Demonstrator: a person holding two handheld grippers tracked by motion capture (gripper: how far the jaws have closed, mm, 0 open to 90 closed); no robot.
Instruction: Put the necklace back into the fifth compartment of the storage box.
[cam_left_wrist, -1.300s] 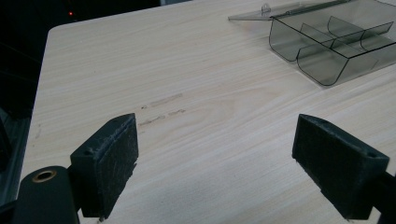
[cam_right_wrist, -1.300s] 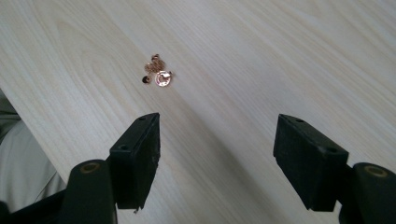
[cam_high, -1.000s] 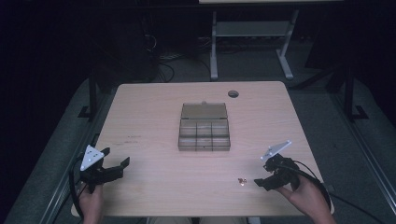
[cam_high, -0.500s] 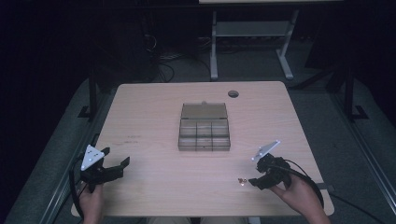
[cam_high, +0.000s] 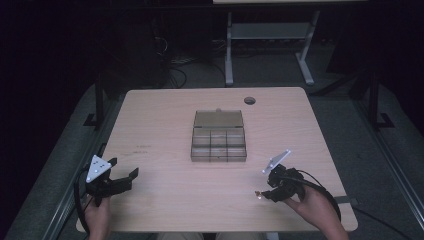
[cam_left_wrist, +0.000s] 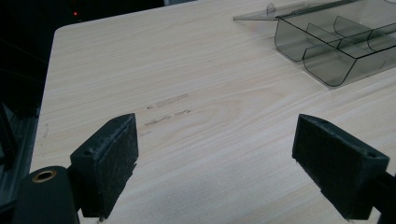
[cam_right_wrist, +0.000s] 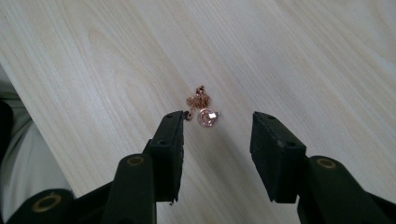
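While the right gripper (cam_right_wrist: 217, 128) hangs low over the near right part of the table (cam_high: 165, 120), its jaws have just been closing, w/ a small rose-gold necklace (cam_right_wrist: 201, 107) lying on the wood just past the tips. Chain is bunched up, round pendant sits toward the gap betw. the jaws, nearer the left-hand one in the right gripper view; pads don't press on it, so nothing gripped yet. High view shows the same gripper (cam_high: 264, 192) in the person's hand, necklace (cam_high: 258, 194) a tiny glint at its tips, near the front edge.

Left gripper (cam_high: 127, 172) sits at the near left corner, jaws spread wide, nothing betw. them, bare wood below.

Farther back, mid-table, a clear smoky compartment box (cam_high: 219, 145) stands w/ its lid (cam_high: 218, 118) flipped open flat behind it; compartments look empty. Well apart from both grippers.

Beyond that, a dark round grommet hole (cam_high: 249, 100) near the far edge.
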